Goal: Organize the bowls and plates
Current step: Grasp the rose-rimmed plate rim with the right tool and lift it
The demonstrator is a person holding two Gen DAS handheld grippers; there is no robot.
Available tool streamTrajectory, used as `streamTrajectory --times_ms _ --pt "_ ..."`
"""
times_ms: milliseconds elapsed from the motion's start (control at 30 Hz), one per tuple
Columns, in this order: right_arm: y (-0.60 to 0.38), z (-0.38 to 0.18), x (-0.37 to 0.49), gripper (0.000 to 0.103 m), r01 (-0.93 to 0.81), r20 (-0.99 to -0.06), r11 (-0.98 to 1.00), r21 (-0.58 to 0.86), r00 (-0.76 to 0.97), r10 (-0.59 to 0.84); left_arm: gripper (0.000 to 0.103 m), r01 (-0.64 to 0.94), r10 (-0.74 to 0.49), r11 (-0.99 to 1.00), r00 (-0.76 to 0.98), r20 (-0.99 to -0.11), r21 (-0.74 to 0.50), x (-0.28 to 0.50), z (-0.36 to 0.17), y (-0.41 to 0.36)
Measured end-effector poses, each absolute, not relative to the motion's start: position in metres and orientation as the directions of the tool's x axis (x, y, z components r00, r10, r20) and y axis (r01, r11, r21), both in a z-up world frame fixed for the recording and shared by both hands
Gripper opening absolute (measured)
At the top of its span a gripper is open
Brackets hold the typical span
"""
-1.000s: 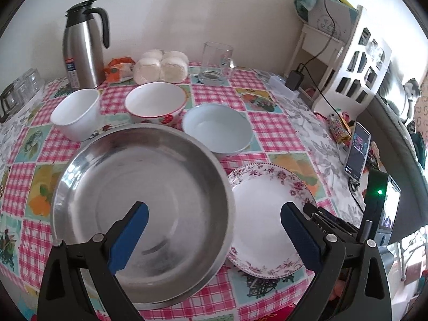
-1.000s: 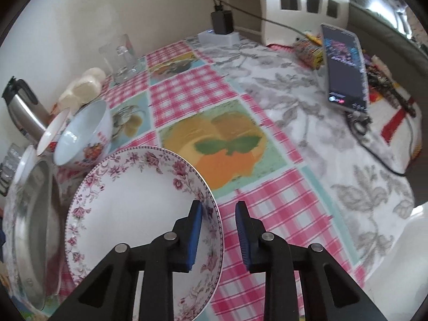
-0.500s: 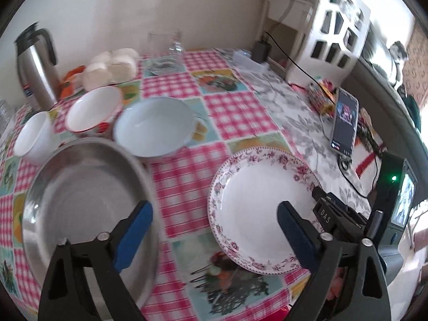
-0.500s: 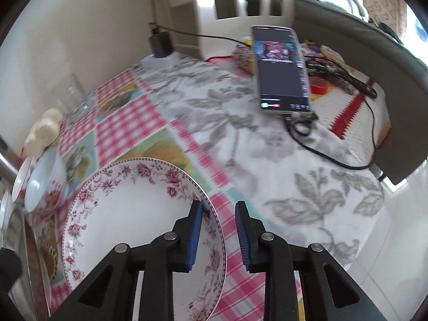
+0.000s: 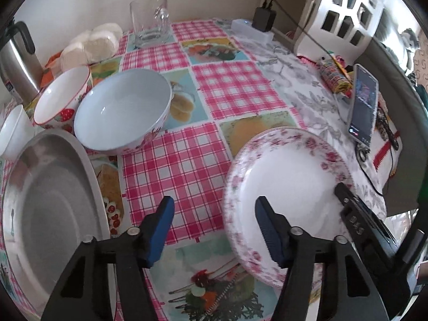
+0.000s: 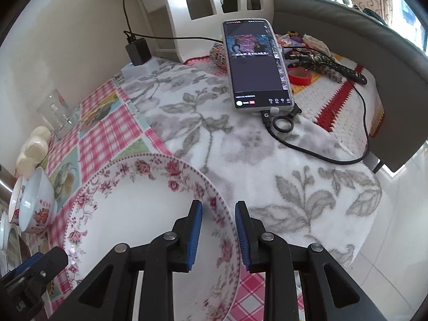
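My right gripper is shut on the rim of a floral plate and holds it tilted above the table; the plate also shows in the left wrist view. My left gripper is open and empty, its right finger over the plate's left rim. A large steel bowl lies at the left. Behind it stand a pale blue bowl, a strawberry bowl and a white bowl.
A glass jug, steamed buns and a steel thermos stand at the back. A phone with its cable, a charger and a white rack sit at the right, near the table edge.
The right gripper has lifted and tilted the floral plate and carried it right. The left gripper has moved right, away from the steel bowl, and its fingers have narrowed.
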State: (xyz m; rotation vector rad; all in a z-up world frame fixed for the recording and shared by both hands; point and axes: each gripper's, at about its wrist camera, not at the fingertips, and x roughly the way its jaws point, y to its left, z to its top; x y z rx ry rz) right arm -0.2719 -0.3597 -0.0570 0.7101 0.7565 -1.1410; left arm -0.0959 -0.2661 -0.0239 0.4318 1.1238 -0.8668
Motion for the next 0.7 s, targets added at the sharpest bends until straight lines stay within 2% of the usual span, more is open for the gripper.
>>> streamTrajectory --times_ms 200,267,333,467,700 --pt "-0.363 -0.058 -0.277 0.03 0.956 -0.819 0.251 0.153 0.265 -0.508 0.052 0.785 -0.375 0.611 0.171 -0.911 -0.104 -0.094 -0.031 -0.272" --pt "-0.364 -0.059 -0.278 0.031 0.953 -0.818 0.249 0.171 0.278 -0.503 0.041 0.783 -0.387 0.603 0.117 -0.915 -0.155 -0.093 -0.035 -0.274" --pt "-0.365 -0.06 -0.281 0.031 0.95 -0.817 0.244 0.195 0.295 -0.495 0.04 0.786 -0.38 0.599 0.109 -0.919 -0.154 -0.095 -0.039 -0.275" --pt "-0.364 -0.062 -0.283 0.031 0.945 -0.817 0.239 0.225 0.317 -0.482 0.025 0.792 -0.379 0.587 0.085 -0.922 -0.168 -0.098 -0.044 -0.276" --pt "-0.36 -0.063 -0.284 0.027 0.935 -0.816 0.244 0.257 0.345 -0.464 0.025 0.766 -0.406 0.601 0.049 -0.912 -0.227 -0.087 -0.051 -0.272"
